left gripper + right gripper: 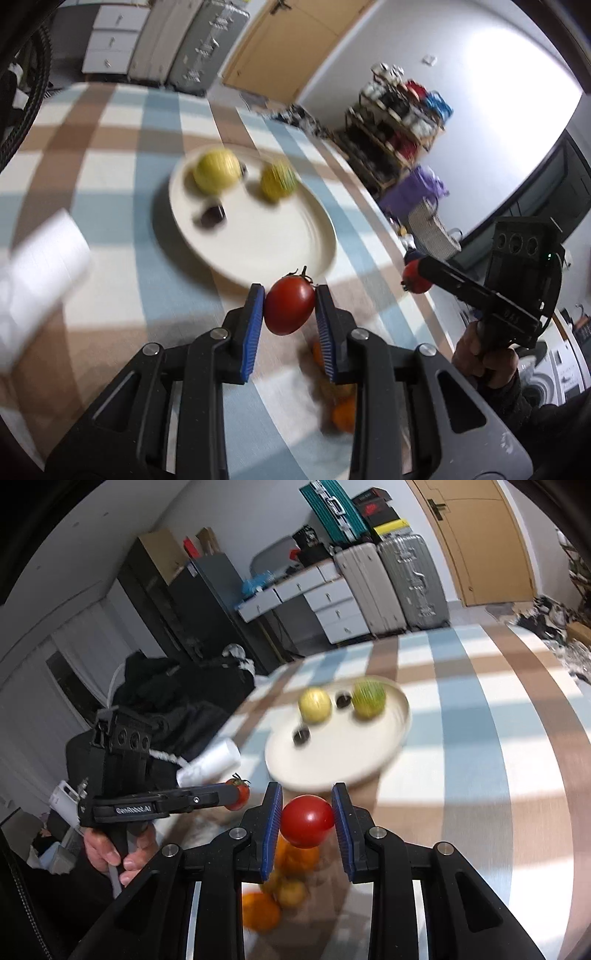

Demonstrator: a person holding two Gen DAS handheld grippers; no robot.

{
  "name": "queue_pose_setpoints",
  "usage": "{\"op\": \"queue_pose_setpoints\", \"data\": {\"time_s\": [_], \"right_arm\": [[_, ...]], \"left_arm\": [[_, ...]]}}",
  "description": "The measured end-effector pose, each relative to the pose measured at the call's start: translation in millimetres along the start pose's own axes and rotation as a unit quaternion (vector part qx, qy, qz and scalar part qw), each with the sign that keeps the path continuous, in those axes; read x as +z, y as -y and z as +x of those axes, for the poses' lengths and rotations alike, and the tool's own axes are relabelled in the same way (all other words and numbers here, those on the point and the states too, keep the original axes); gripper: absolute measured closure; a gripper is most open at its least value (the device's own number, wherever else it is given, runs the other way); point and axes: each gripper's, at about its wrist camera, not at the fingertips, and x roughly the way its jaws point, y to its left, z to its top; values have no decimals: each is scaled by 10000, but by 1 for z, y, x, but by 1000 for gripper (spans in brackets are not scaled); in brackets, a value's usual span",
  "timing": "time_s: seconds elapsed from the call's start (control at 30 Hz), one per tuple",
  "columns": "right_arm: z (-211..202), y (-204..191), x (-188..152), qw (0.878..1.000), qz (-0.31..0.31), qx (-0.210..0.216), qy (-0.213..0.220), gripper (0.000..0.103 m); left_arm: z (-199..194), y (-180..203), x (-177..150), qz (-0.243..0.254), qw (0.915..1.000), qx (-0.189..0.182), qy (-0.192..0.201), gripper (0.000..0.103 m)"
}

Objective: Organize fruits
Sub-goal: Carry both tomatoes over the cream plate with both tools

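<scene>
Left wrist: ribbed blue claw [290, 308] pinching glossy tomato [289, 309] (oval) — round plate [258, 247] beyond

Before you lies a surface [480, 738] in blue, brown and white checks, a white paper roll [212, 762] near its edge. Behind it you have two hard suitcases [399, 583] (one cream, one silver) beside white drawers [332, 602], a wooden door [476, 542], and a crowded shelf rack [399, 122].
</scene>
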Motion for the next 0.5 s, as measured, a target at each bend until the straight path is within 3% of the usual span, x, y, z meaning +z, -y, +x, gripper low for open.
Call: {"op": "queue_pose_setpoints", "data": {"time_s": [0.23, 0.5], "right_arm": [[40, 5, 74, 9996, -58, 276, 70, 75], [114, 19, 108, 9990, 42, 222, -376, 75]], "left_arm": [[3, -21, 49, -121, 9987, 316, 387, 78], [37, -55, 74, -432, 9971, 518, 354, 78]]}}
